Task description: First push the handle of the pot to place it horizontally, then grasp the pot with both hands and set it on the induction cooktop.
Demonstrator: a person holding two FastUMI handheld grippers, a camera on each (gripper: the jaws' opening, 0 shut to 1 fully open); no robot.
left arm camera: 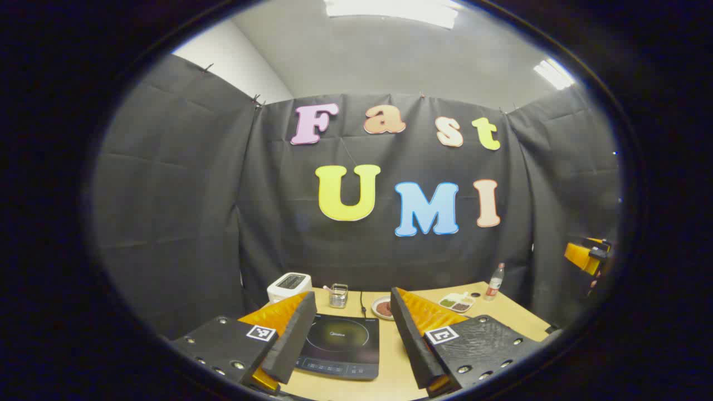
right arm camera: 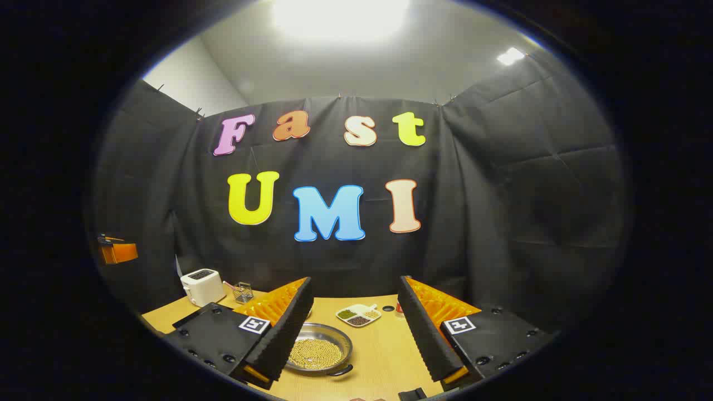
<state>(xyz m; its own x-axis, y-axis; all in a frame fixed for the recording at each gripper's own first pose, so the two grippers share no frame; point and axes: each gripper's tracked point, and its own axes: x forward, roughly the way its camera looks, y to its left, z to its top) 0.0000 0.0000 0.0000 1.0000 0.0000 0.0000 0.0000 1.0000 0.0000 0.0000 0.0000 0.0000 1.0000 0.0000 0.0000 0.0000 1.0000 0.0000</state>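
A shallow metal pot [right arm camera: 318, 348] holding yellowish grains sits on the wooden table [right arm camera: 379, 356], low in the right gripper view. Its left rim is hidden behind that gripper's left finger [right arm camera: 287, 328], and a small dark handle [right arm camera: 341, 370] shows on its near edge. My right gripper [right arm camera: 355, 284] hangs open above the table, with nothing between its fingers. The black induction cooktop [left arm camera: 340, 345] lies flat between the fingers of my left gripper [left arm camera: 352, 298], which is open and empty above it. Each gripper also appears far off at the other view's edge: right gripper [left arm camera: 585, 256], left gripper [right arm camera: 117, 250].
Along the back of the table stand a white toaster [left arm camera: 288, 285], a wire utensil basket [left arm camera: 338, 295], a small plate [left arm camera: 383, 307], a divided dish [left arm camera: 457, 302] and a bottle [left arm camera: 494, 281]. The divided dish [right arm camera: 358, 314] lies just behind the pot.
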